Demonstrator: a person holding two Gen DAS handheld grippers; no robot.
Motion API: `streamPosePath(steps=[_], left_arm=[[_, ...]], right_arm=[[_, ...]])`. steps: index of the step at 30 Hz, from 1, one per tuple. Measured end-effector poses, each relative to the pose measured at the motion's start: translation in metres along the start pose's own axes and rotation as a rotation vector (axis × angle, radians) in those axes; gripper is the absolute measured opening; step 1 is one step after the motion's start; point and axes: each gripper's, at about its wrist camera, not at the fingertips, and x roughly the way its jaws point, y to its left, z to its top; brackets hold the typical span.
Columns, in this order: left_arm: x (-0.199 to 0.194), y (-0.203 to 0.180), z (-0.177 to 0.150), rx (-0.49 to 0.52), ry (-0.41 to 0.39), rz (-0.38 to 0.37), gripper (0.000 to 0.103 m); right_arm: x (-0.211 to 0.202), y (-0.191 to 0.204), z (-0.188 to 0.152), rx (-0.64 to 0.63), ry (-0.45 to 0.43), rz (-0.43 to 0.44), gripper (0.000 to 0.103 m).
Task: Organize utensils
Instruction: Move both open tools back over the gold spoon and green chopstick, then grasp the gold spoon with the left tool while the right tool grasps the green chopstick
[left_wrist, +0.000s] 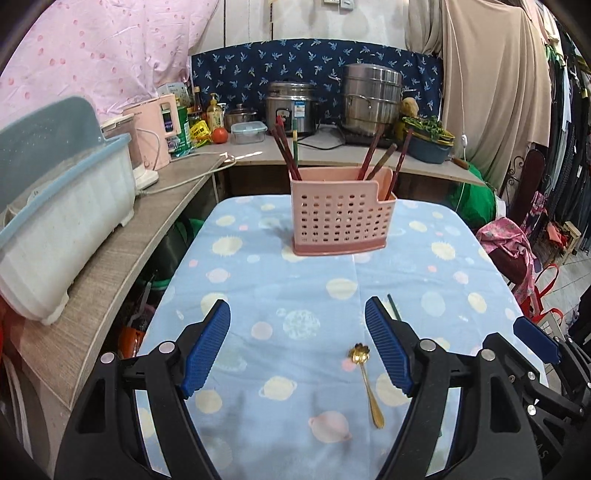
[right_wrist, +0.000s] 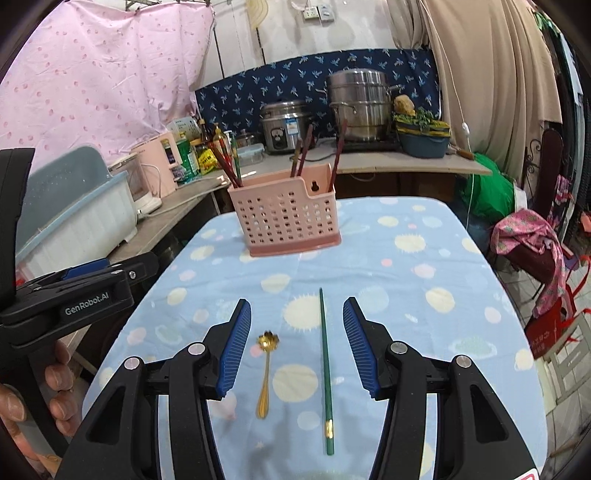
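A pink perforated utensil holder (left_wrist: 341, 216) (right_wrist: 286, 221) stands at the far middle of the blue-clothed table, with several dark red chopsticks (left_wrist: 369, 157) and one green chopstick upright in it. A small gold spoon (left_wrist: 365, 382) (right_wrist: 265, 373) lies flat on the cloth near me. Beside it on the right lies a green chopstick (right_wrist: 325, 369), its far tip showing in the left wrist view (left_wrist: 393, 306). My left gripper (left_wrist: 297, 314) hovers open over the cloth, the spoon just inside its right finger. My right gripper (right_wrist: 297, 312) is open, with the spoon and green chopstick between its fingers, untouched.
A wooden counter (left_wrist: 110, 280) runs along the left with a white-and-blue dish rack (left_wrist: 55, 229) and a pink kettle (left_wrist: 155, 133). Behind stand a rice cooker (left_wrist: 291, 107) and a steel steamer pot (left_wrist: 371, 98). A pink bag (right_wrist: 532, 240) sits off the table's right edge.
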Motion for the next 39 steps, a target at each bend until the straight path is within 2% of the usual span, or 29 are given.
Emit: streamPosePath(steps=[20, 29, 39], left_arm=[[0.023, 0.0, -0.068, 0.024, 0.132, 0.025, 0.072], [0.034, -0.001, -0.092, 0.034, 0.192, 0.022, 0.072], [0.043, -0.002, -0.105, 0.04, 0.235, 0.019, 0.072]], right_arm=[[0.032, -0.017, -0.078, 0.028, 0.184, -0.047, 0.05], [0.044, -0.018, -0.093, 0.03, 0.228, -0.06, 0.047], [0.054, -0.021, -0.101, 0.034, 0.263, -0.063, 0.038]])
